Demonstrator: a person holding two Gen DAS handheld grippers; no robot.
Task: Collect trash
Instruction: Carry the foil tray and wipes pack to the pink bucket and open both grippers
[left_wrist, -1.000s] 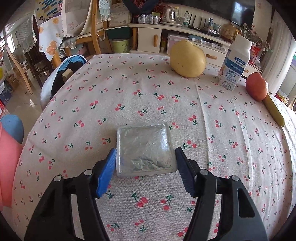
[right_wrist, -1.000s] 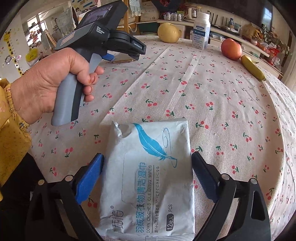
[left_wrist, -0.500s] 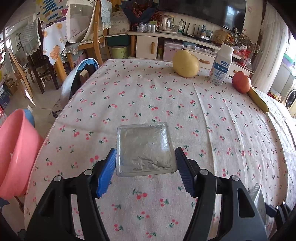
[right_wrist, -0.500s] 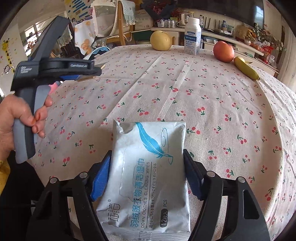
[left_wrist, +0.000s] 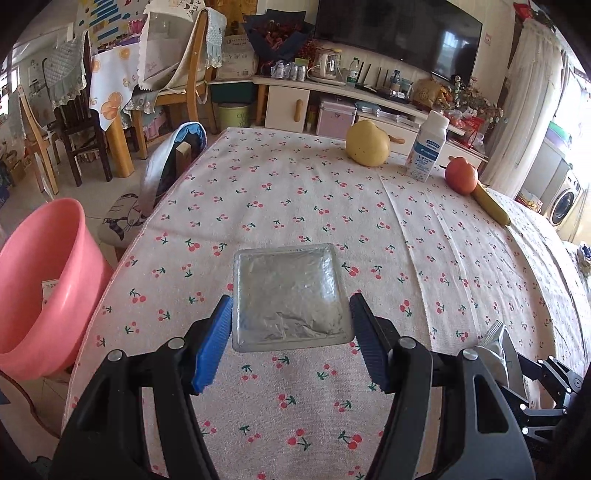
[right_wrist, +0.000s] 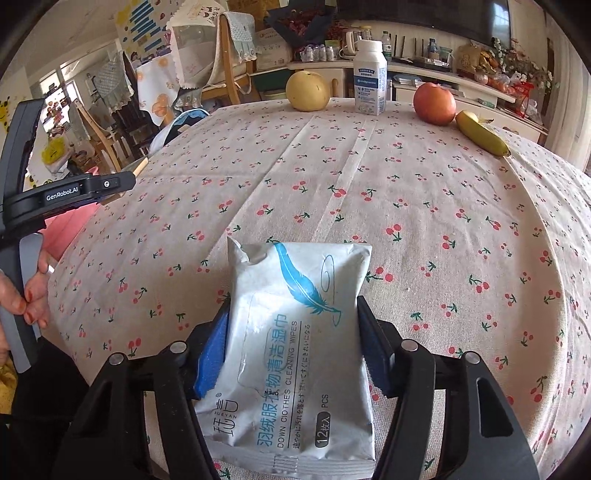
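My left gripper (left_wrist: 290, 345) is shut on a silver foil packet (left_wrist: 288, 295) and holds it above the cherry-print tablecloth (left_wrist: 369, 229). My right gripper (right_wrist: 295, 350) is shut on a white wet-wipes pack (right_wrist: 299, 339) with a blue feather print, lifted over the near table edge. The left gripper's body (right_wrist: 55, 195) shows at the left of the right wrist view. The wipes pack's corner (left_wrist: 498, 347) shows at the lower right of the left wrist view.
A pink basin (left_wrist: 40, 280) stands on the floor left of the table. At the table's far side are a yellow pear (left_wrist: 367, 147), a milk bottle (left_wrist: 426, 147), a red apple (left_wrist: 461, 175) and a banana (left_wrist: 491, 206). Chairs (left_wrist: 173, 147) stand beyond the left edge.
Both grippers have drawn back and up from the table with their packets. The right gripper closed on the wipes pack. The pink basin has come into the left view.
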